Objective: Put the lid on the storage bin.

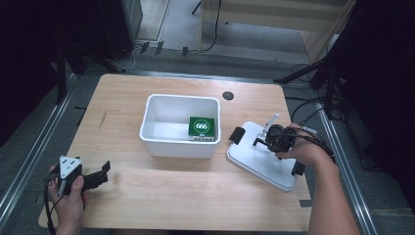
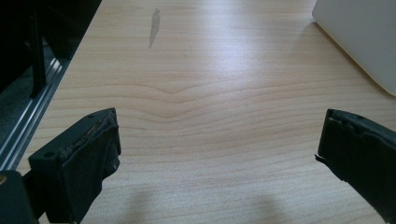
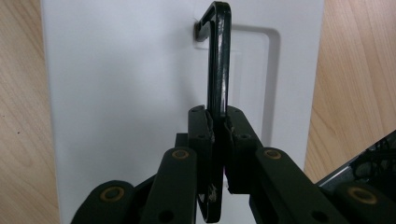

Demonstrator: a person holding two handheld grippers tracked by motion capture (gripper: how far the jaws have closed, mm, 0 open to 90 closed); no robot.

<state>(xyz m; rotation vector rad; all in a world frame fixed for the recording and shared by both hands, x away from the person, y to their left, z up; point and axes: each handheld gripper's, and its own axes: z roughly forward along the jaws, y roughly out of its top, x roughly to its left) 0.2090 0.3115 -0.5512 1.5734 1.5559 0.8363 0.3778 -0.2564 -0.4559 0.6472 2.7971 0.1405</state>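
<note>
A white lid (image 1: 259,161) lies flat on the table to the right of a white bin (image 1: 145,128). In the right gripper view, the lid's (image 3: 116,93) thin black handle (image 3: 218,70) stands up from it. My right gripper (image 3: 218,119) is shut on that handle, with both pads pressed against its sides. In the high view the right gripper (image 1: 262,142) sits over the middle of the lid. A green box (image 1: 202,128) marked 666 lies inside the bin at its right. My left gripper (image 1: 103,171) rests at the table's near left, open, with nothing but bare wood between its jaws (image 2: 219,144).
Black latch clips sit at the lid's two ends (image 1: 237,135) (image 1: 297,168). A small dark round spot (image 1: 227,95) marks the table behind the bin. A corner of the bin (image 2: 364,37) shows in the left gripper view. Metal rails run along both table sides.
</note>
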